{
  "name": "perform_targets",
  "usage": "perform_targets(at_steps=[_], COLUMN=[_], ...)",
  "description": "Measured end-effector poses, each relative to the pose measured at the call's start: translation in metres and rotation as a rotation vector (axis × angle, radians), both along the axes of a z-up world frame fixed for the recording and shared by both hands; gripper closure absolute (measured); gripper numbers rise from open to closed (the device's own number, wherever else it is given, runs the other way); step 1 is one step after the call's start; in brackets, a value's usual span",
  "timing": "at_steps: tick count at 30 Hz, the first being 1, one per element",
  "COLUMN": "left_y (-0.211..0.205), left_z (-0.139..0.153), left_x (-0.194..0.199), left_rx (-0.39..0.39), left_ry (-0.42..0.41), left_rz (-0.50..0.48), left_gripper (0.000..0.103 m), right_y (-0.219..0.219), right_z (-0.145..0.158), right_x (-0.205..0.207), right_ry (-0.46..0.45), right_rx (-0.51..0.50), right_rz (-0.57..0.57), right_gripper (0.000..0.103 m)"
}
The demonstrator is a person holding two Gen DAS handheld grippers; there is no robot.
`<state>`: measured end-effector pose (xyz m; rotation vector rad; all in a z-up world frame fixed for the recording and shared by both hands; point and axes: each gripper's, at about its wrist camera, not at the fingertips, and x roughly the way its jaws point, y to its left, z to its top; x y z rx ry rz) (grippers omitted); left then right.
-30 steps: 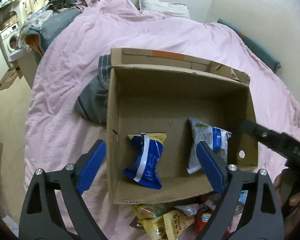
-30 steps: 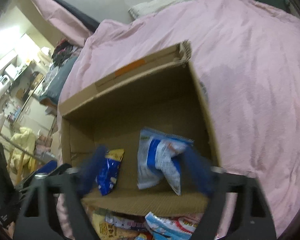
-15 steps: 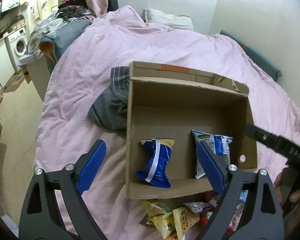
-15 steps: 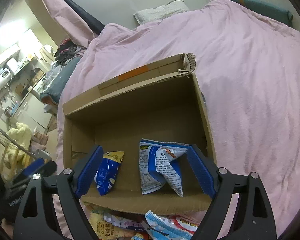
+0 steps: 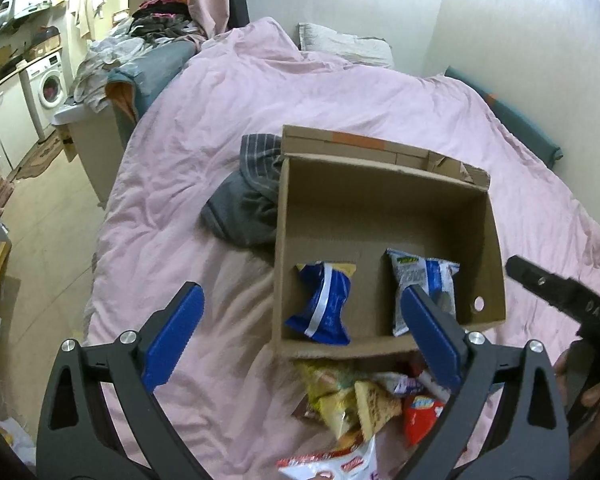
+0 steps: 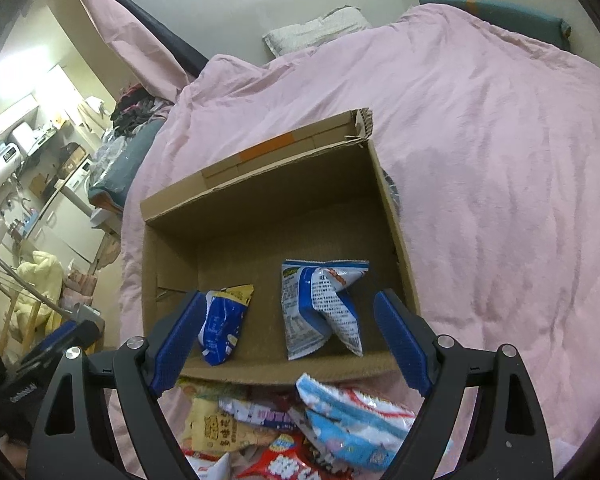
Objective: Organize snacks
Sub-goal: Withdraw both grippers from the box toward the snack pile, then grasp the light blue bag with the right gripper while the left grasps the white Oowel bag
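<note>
An open cardboard box (image 5: 384, 204) (image 6: 260, 216) lies on a pink bed. Inside it lie a blue and yellow snack bag (image 5: 324, 304) (image 6: 224, 320) on the left and a white and blue snack bag (image 5: 420, 280) (image 6: 324, 304) on the right. A pile of loose snack packets (image 5: 360, 400) (image 6: 292, 428) lies on the bed in front of the box's near wall. My left gripper (image 5: 300, 328) is open and empty, above the near left of the box. My right gripper (image 6: 288, 336) is open and empty, above the box's near wall.
A grey striped garment (image 5: 252, 200) lies against the box's left side. The pink duvet (image 5: 260, 92) covers the bed, with a pillow (image 5: 344, 44) at the far end. Left of the bed are floor, a washing machine (image 5: 46, 84) and cluttered furniture. A wall runs along the right.
Both grippers have drawn back and up from the box, so more of the bed and the snack pile shows. The white and blue bag has settled in the box.
</note>
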<state>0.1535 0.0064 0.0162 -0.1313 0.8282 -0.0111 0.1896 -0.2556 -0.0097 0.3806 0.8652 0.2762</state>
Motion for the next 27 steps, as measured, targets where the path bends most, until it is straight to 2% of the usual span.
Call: perform_targets(at_steps=[5,10,16,22,24,27], left_y=[0.008,0.024,0.031,0.036,0.037,0.031], left_z=[-0.002,0.0,-0.007,-0.03,-0.041,-0.063], left_x=[-0.022,-0.049,-0.07,-0.082,-0.084,-0.085], left_rx=[0.0,-0.047,-0.043,-0.041,-0.076,-0.122], left_ry=[0.014,-0.004,0.023,0.11,0.152,0.241], left_rz=[0.015,0.068,0.084,0.12,0.123,0.075], left_gripper=[0.005,0.005,0.005,0.005,0.005,0.005], right_y=[-0.01,-0.015,-0.016,-0.026,-0.03,-0.035], right_z=[-0.001,-0.002,-0.005,-0.022,-0.026,-0.029], right_x=[-0.017,-0.037,-0.062,-0.079,-0.08,-0.084], right_ry=[0.023,0.042,0.061,0.124,0.137,0.14], right_rx=[0.003,0.003,0.013,0.051,0.063,0.045], right_rz=[-0.023,-0.034,-0.03,-0.045,-0.049,-0.057], right_gripper=[0.015,0.015,0.015,0.015,0.015,0.015])
